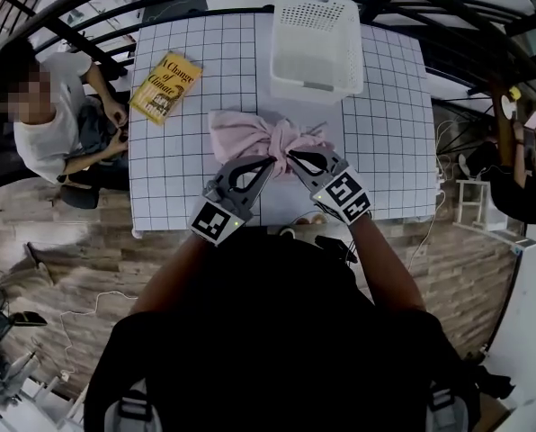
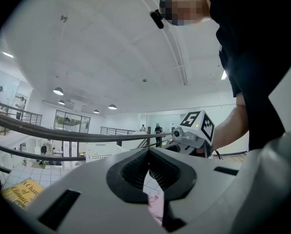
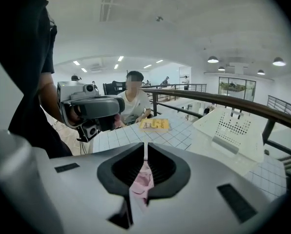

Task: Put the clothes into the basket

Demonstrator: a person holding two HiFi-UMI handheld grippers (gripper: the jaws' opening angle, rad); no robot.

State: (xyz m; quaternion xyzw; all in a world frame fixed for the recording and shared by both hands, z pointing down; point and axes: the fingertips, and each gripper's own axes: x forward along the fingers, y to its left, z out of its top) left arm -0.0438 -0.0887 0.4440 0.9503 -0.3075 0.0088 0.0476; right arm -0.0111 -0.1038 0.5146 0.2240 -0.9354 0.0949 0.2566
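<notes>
A pink garment (image 1: 245, 138) lies bunched in the middle of the gridded table (image 1: 385, 133). Both grippers meet at its near right part. My left gripper (image 1: 272, 159) is shut on a fold of the pink cloth (image 2: 156, 204), which shows between its jaws. My right gripper (image 1: 291, 157) is shut on the cloth (image 3: 142, 182) too, tip to tip with the left one. The white plastic basket (image 1: 315, 43) stands empty at the table's far edge, beyond the garment. It also shows in the left gripper view as the basket (image 2: 104, 155) and in the right gripper view as the basket (image 3: 233, 130).
A yellow book (image 1: 165, 85) lies at the table's far left. A person in a white shirt (image 1: 57, 124) sits close to the left edge. Dark railings (image 1: 448, 25) curve behind the table. Cables trail on the wooden floor (image 1: 61, 268).
</notes>
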